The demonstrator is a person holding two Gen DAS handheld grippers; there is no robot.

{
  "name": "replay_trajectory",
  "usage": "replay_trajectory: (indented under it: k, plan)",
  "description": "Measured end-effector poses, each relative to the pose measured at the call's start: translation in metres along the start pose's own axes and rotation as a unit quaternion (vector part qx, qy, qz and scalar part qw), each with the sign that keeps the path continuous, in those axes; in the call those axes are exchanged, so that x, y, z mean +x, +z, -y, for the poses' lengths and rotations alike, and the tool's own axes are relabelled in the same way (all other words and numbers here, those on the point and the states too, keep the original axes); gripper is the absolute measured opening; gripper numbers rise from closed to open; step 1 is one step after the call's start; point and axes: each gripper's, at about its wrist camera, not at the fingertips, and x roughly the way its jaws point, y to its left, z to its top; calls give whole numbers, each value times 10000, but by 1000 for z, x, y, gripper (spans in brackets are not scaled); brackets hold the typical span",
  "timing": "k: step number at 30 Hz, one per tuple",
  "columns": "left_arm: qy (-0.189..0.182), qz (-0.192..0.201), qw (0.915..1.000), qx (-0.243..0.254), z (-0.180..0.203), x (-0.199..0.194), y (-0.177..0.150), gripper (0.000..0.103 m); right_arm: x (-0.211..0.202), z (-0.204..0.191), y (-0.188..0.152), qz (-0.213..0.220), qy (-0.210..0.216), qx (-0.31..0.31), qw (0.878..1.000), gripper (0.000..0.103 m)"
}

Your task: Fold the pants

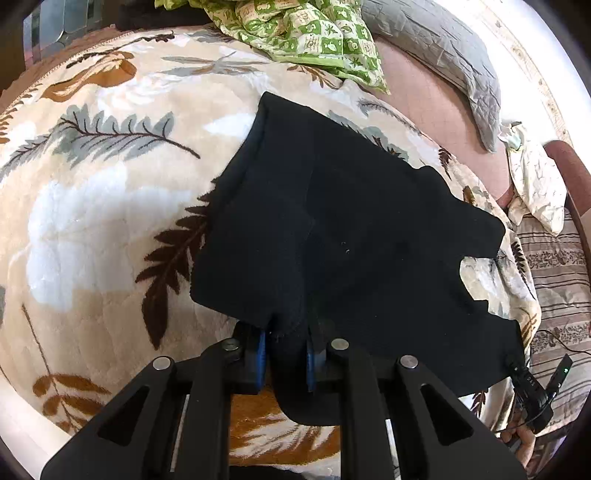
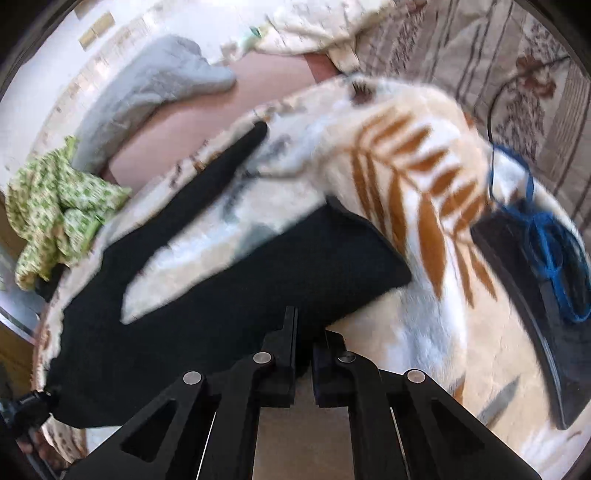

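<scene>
Black pants (image 1: pixel 351 229) lie spread on a cream leaf-patterned blanket (image 1: pixel 110 206). My left gripper (image 1: pixel 286 332) is shut on a bunched edge of the pants, with cloth pinched between its blue pads. In the right wrist view the pants (image 2: pixel 229 280) show two legs splayed apart with blanket between them. My right gripper (image 2: pixel 304 325) is shut on the near edge of the pants. The right gripper (image 1: pixel 528 384) also shows in the left wrist view at the far right corner of the pants.
A green patterned cloth (image 1: pixel 314 33) and a grey quilted pillow (image 1: pixel 443 48) lie at the far side of the bed. A dark object with a blue cord (image 2: pixel 546 236) lies on the blanket at right. A striped rug (image 1: pixel 557 280) covers the floor beside the bed.
</scene>
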Motion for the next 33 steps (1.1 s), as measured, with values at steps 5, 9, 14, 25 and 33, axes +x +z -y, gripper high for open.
replay_trajectory:
  k: [5,9,14,25,33]
  plan:
    - [181,200,9995,184,9,-14,-1,15,-25,-8,1,323,-43,-49,9995,34]
    - [300,447,9982,248,16,-30,-3,16,-42,-33,4,530,-70,-464,9975,48]
    - [394,716,9959,383,25,-46,-4,20,-51,-72,8,603,332,-896,9936,54]
    - [442,1085,9922,417,28,-67,-1,33,-30,-162,-5,214,1194,-1817,9758,54]
    - [552,986,9925,461,31,-54,1,40,-9,-216,-24,-147,1481,-2388,9596,54]
